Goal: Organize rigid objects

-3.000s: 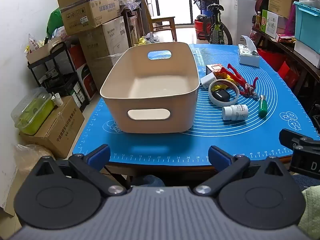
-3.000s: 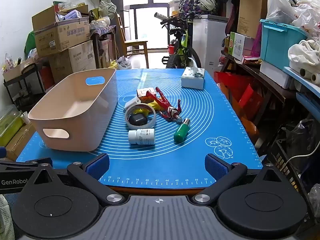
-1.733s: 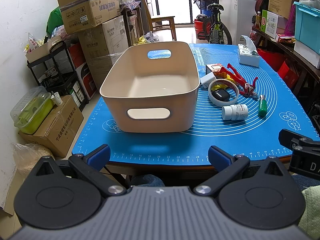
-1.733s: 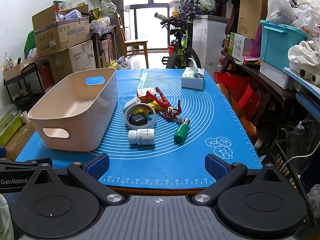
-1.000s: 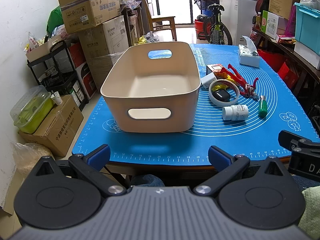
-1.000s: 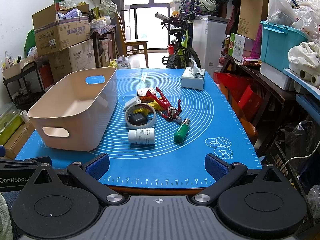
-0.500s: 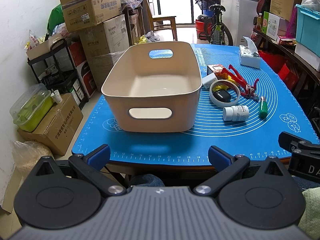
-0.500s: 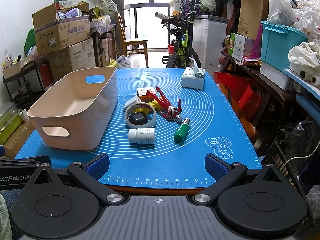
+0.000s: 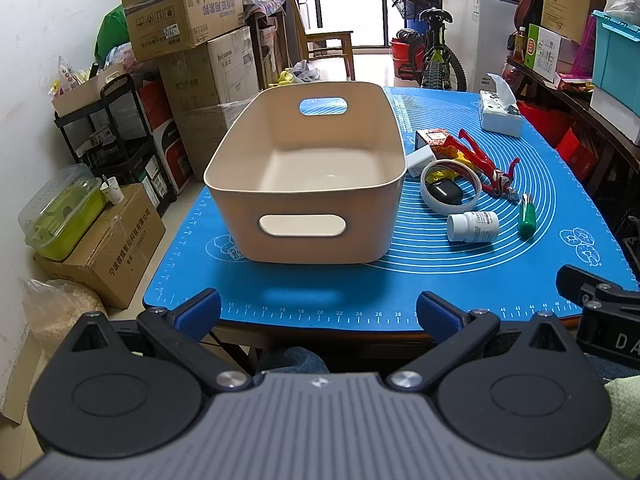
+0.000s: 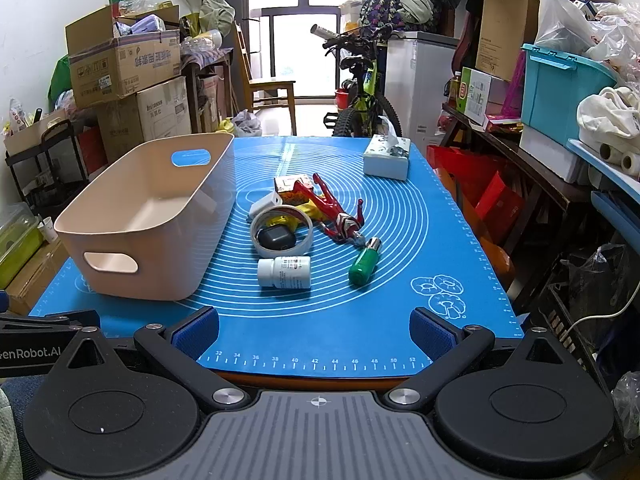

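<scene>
Tools left (image 9: 318, 312) and right (image 10: 314, 330) gape before smooth, rounded beige bin (image 9: 308, 240).

Bright window daylight, fisheye-warped edges

The left gripper (image 9: 318, 312) is hovering level at the near edge of the desk (image 9: 360, 316), its fingers (image 9: 200, 312) spread wide and holding nothing. The right gripper (image 10: 314, 330) is hovering beside it at the same edge, fingers (image 10: 432, 330) equally wide apart.
</scene>
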